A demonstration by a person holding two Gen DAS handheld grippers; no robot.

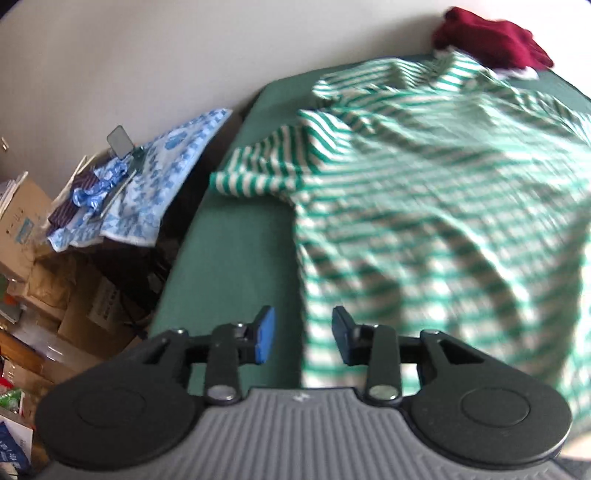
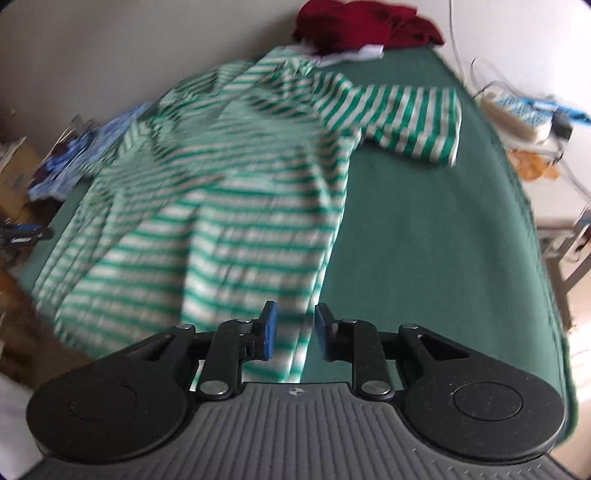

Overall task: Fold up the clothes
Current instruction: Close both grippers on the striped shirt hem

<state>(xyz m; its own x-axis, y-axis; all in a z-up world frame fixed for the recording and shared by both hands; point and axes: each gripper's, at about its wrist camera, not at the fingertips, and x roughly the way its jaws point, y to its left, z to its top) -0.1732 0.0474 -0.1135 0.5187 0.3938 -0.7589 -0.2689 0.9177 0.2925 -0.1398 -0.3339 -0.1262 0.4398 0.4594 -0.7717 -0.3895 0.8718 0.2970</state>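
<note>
Two open hand-held grippers [image 1: 303, 336] [image 2: 291, 330] flank striped shirt [image 1: 424, 206] hem

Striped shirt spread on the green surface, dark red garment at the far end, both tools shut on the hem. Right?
Not quite: neither tool grips anything. The left tool and right tool are both open at the near hem of the striped shirt, as each wrist view shows. The shirt does lie on the green surface, with the dark red garment at the far end.

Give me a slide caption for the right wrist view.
Open right claw at the hem of a striped shirt spread on a green table.
</note>
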